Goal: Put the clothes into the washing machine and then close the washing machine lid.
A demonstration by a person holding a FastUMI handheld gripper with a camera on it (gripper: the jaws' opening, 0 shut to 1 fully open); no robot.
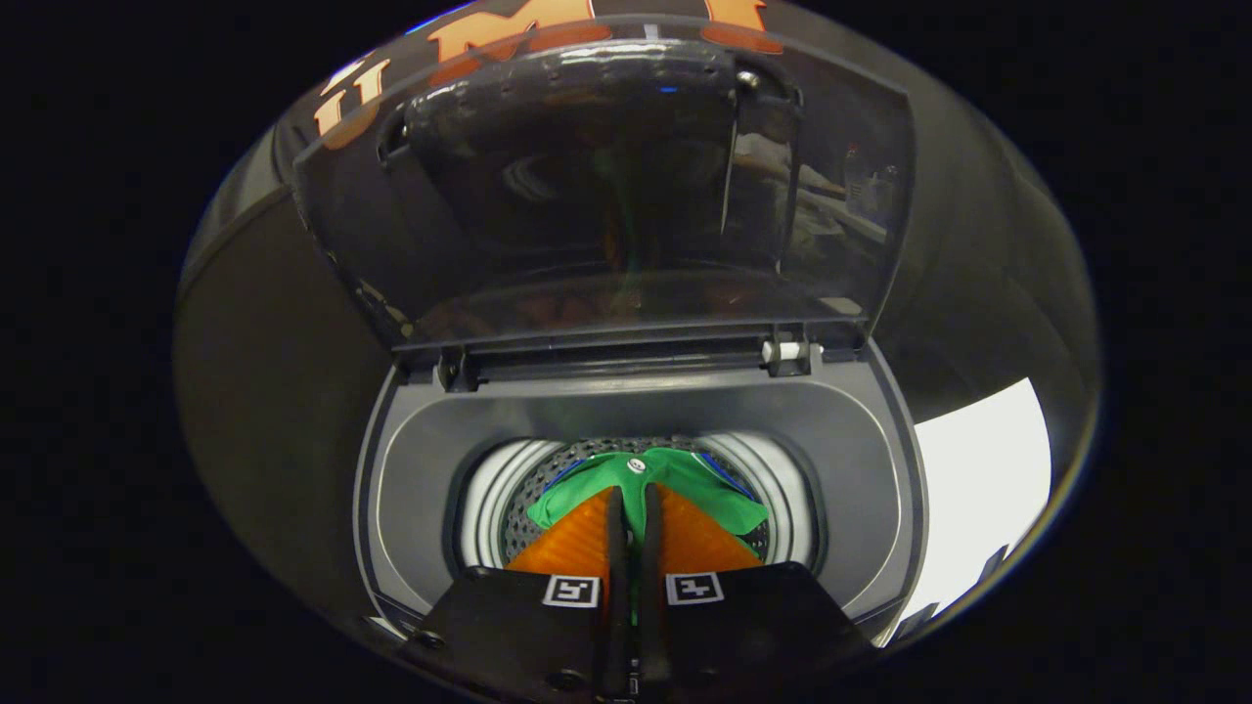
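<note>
A grey top-loading washing machine [411,469] lies below me with its dark glossy lid [606,196] standing upright, hinged at the back of the opening. My gripper [631,494] reaches down into the round perforated drum [518,533]. Its orange fingers [577,538] are pressed almost together and pinch a green garment [675,479], which spreads out past the fingertips over the drum. A small pale button or snap sits on the cloth just beyond the tips.
The drum's white ring [489,499] surrounds the opening, inside the machine's grey top deck. A bright white surface [978,489] lies to the right of the machine. Dark booth wall stands behind and around it.
</note>
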